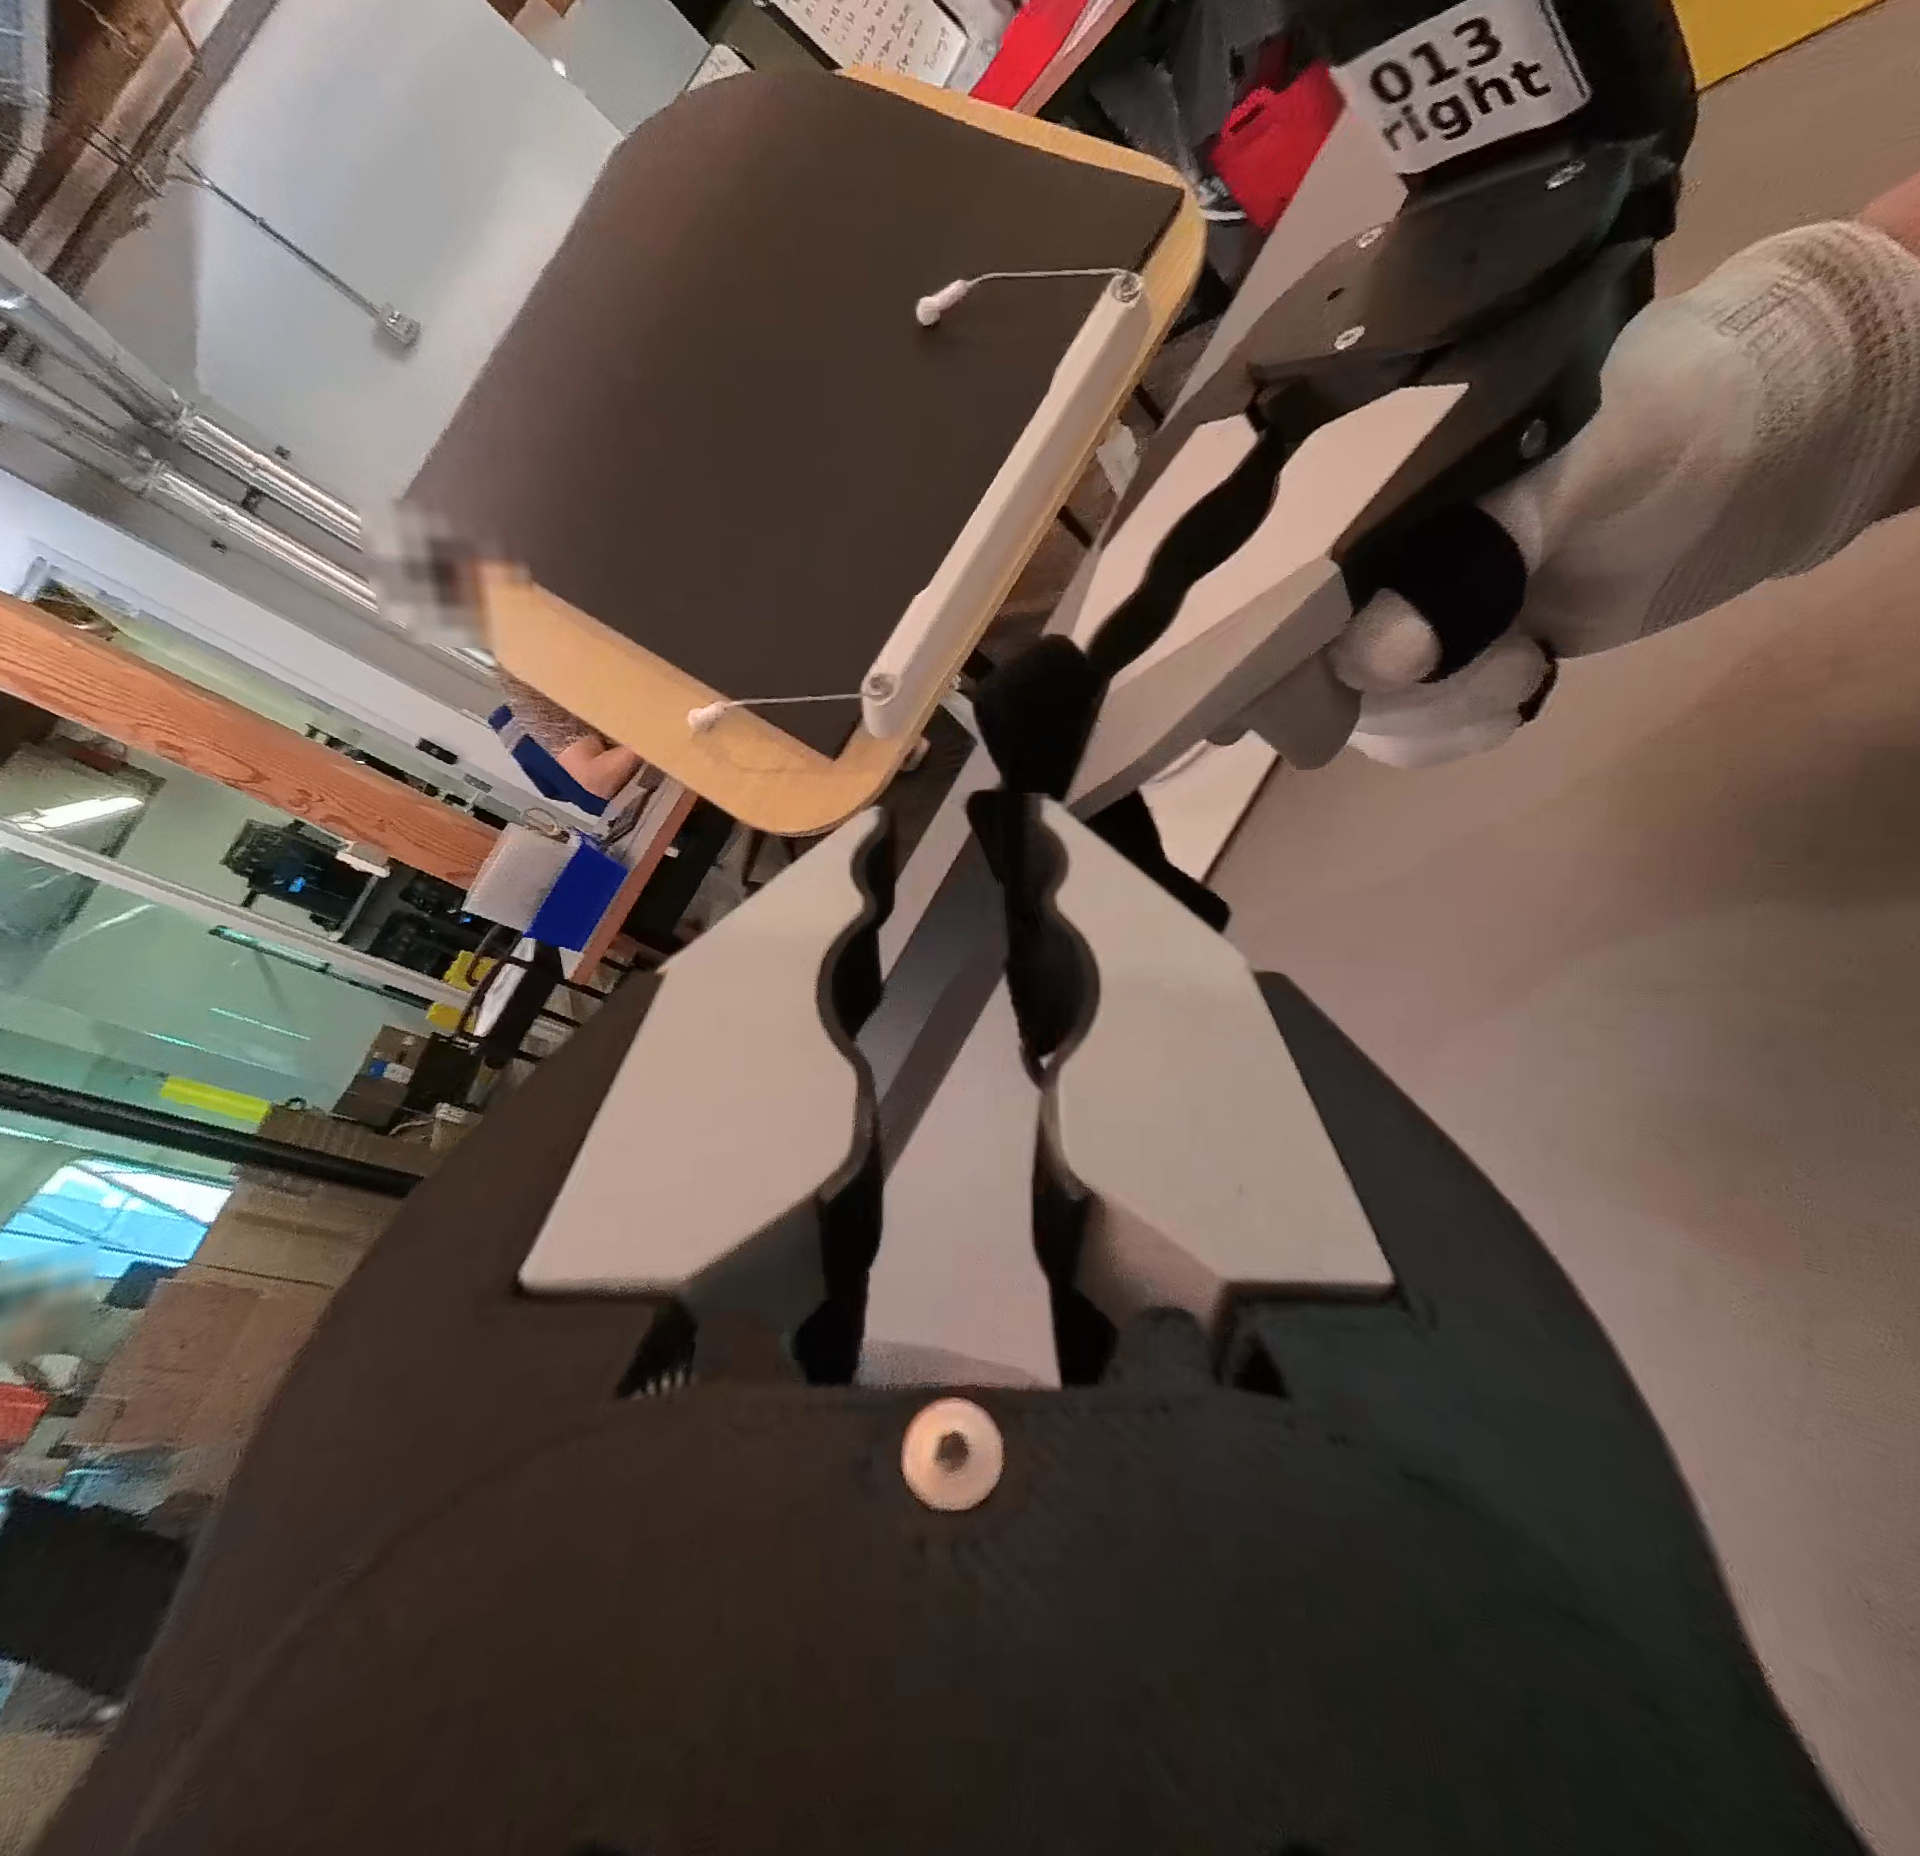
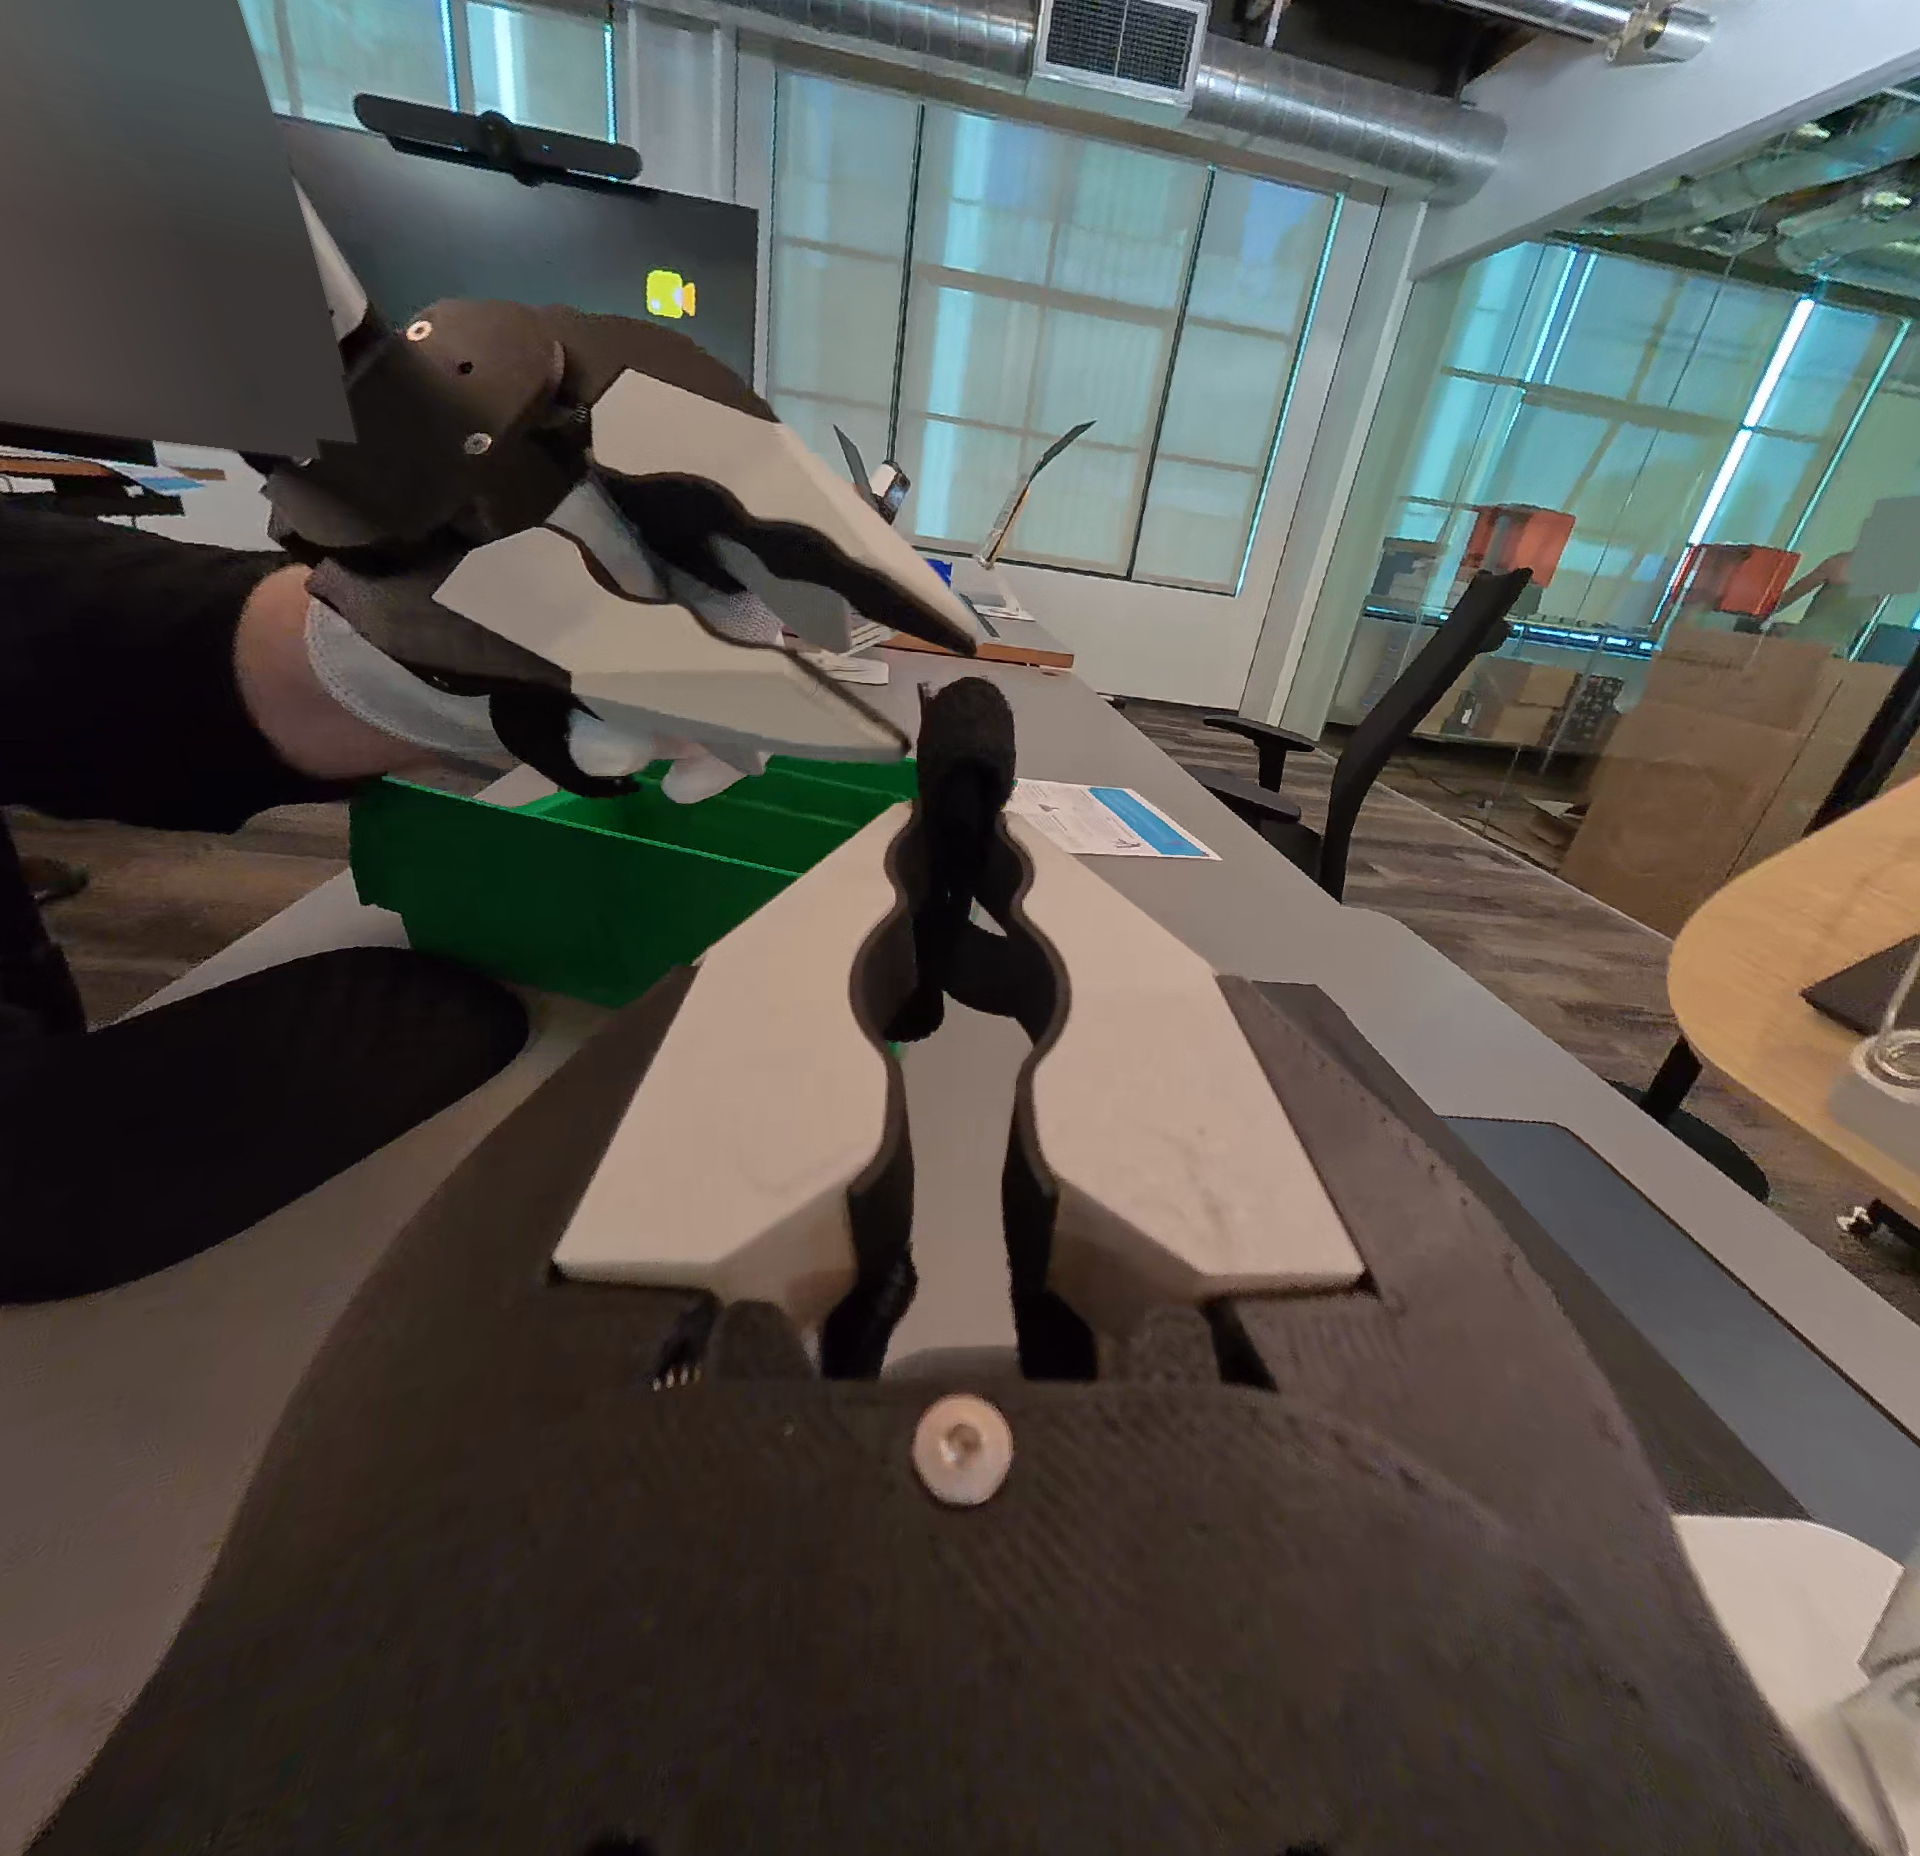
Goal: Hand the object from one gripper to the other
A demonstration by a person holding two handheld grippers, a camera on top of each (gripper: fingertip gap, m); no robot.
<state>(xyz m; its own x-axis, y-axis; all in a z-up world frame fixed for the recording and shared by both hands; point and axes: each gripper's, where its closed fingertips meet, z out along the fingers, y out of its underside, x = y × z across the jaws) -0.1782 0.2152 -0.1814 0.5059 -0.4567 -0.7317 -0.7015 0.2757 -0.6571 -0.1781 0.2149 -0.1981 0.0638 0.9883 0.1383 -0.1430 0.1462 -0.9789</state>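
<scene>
Here, soft black fabric object (image 2: pixel 961 767) pinched in right gripper (image 2: pixel 961 819), left gripper (image 2: pixel 935 694) agape

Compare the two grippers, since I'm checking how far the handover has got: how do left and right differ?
The right gripper is shut on the black fabric object; the left gripper is open and holds nothing. In the right wrist view the right gripper points straight ahead; the left gripper sits crosswise, its jaws at the object's free end. Both have pale grey fingers with wavy black inner edges.
</scene>
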